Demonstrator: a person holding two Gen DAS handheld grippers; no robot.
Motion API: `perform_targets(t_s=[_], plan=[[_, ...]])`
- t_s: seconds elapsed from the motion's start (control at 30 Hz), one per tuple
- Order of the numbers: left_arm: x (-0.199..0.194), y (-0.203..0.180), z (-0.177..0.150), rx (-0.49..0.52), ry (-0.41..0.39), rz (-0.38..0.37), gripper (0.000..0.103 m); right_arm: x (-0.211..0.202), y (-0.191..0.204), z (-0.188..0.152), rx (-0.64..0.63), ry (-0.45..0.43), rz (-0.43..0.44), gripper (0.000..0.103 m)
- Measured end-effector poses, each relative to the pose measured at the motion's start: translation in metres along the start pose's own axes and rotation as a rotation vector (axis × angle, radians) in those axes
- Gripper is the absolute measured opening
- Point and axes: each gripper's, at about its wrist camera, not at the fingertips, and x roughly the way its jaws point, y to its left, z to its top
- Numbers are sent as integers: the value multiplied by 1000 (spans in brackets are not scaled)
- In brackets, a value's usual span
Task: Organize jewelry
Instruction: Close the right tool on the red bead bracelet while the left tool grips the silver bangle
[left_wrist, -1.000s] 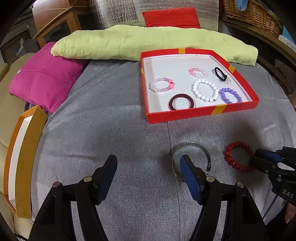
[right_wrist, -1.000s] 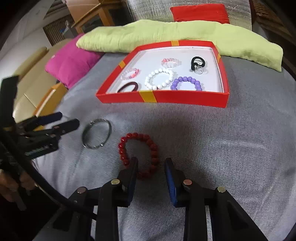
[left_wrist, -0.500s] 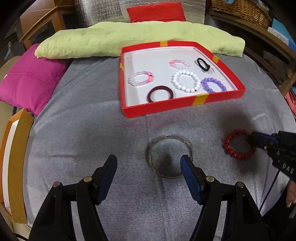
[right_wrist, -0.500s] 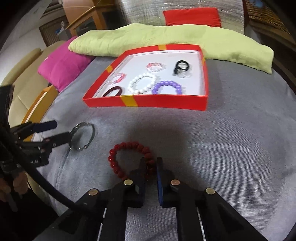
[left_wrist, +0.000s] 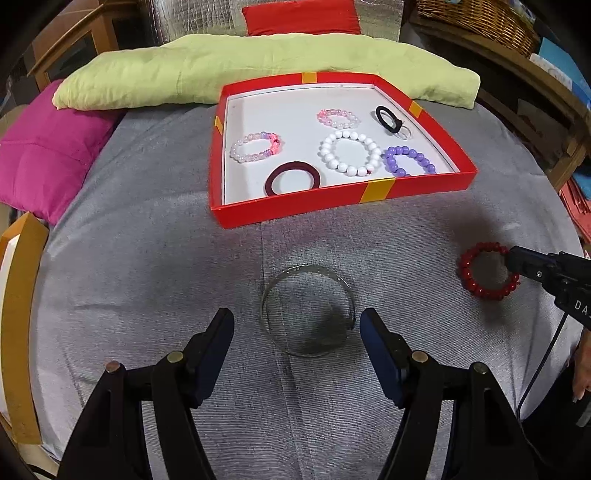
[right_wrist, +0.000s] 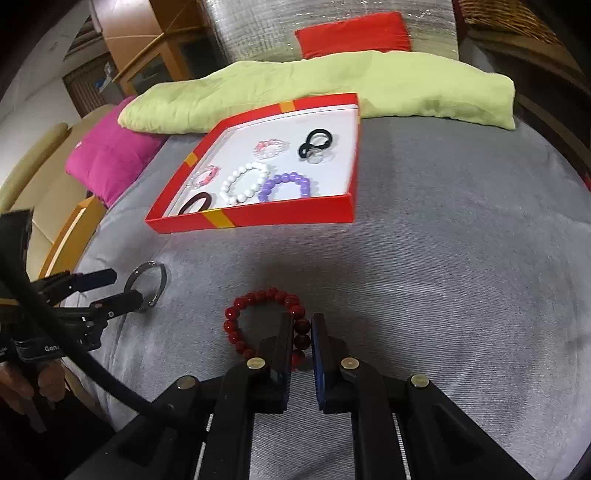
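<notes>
Left wrist view: grey bedspread (left_wrist: 147, 258), red tray (left_wrist: 373, 191) at its far part, two loose pieces on the cloth nearer the cameras.
Grippers: two, one per hand.
Left gripper (left_wrist: 297, 334): jaws wide apart, clamped on nothing, hovering with the silver bangle (left_wrist: 306, 310) just ahead of and between the fingertips; contact not discernible.
Right gripper (right_wrist: 300, 332): jaws drawn together, pinching the near-right arc of the red bead bracelet (right_wrist: 255, 317); also seen from the left wrist view at the right edge, tip on the same bracelet (left_wrist: 484, 271).
Loose on cloth: two — silver bangle lying flat, well apart from red bead bracelet to its right.
Inside tray: six pieces on the white floor.
Beaded bracelets in tray: four — pale pink-and-lilac (left_wrist: 255, 147), small pink (left_wrist: 338, 118), white (left_wrist: 350, 152), purple (left_wrist: 408, 160).
Plain bands in tray: two — dark maroon ring (left_wrist: 292, 178) against the near wall, black hair tie (left_wrist: 388, 119) toward the far right corner, a small clear ring touching it.
Cushions: three — long yellow-green bolster (left_wrist: 258, 66) behind the tray, magenta pillow (left_wrist: 48, 144) at left, red one (left_wrist: 301, 16) farthest back.
Hands: fingers (right_wrist: 22, 384) glimpsed at the lower left of the right wrist view.
</notes>
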Motion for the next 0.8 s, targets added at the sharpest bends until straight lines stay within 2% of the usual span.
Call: perform_targets(t_s=[0.17,0.37,0.5,0.8], plan=[[2,3,0,-31,10,-28,71,-3,-13,1,62,22,19,11],[1,1,1,-53,3,-57,71,0,-14,-1,67,44,12,11],[7,-2,0,-46,12,-58,71,3,-12,-1,77,53,0,22],[16,-3,-4,-37,46,-76,71,9,-6,-1,49,43,-44,23]])
